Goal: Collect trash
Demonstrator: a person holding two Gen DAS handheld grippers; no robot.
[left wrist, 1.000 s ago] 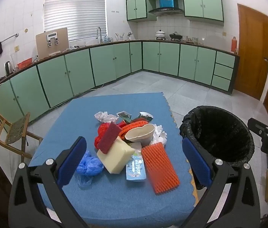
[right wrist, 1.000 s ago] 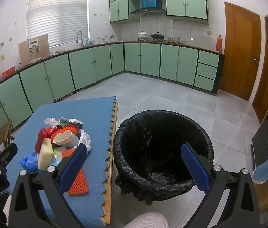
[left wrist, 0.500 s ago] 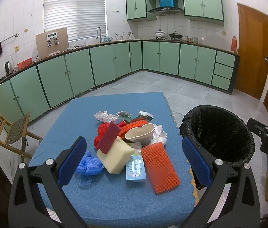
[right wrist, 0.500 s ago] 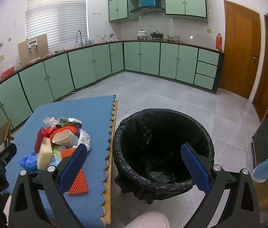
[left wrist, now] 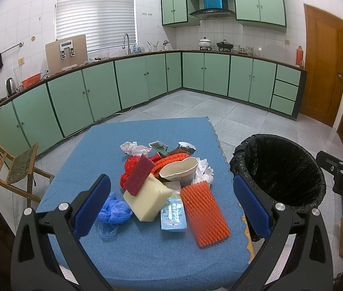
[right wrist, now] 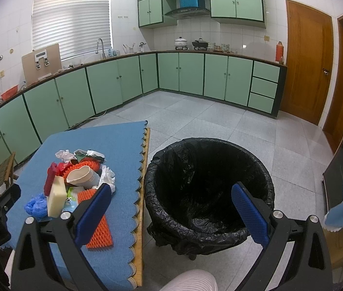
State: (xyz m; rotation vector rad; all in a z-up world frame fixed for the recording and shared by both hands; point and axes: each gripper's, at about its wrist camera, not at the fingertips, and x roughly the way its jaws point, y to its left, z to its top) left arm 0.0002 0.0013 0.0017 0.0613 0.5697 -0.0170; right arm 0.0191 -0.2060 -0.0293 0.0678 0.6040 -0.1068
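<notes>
Both claws are spread apart, holding nothing. The left claw hovers over the trash pile on the worktop. Ahead of the right claw stands the black-lined bin.

A heap of trash — sponges, spiky orange pads, a crumpled paper cup, blue bags — lies ahead of the left gripper. The black-lined bin stands open ahead of the right gripper.

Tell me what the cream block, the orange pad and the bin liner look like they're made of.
Cream block: likely foam sponge, matte, soft rounded edges. Orange pad: probably moulded plastic or rubber, covered in rows of small nubs. Bin liner: thin black plastic film, glossy and crinkled, folded over the rim.
</notes>
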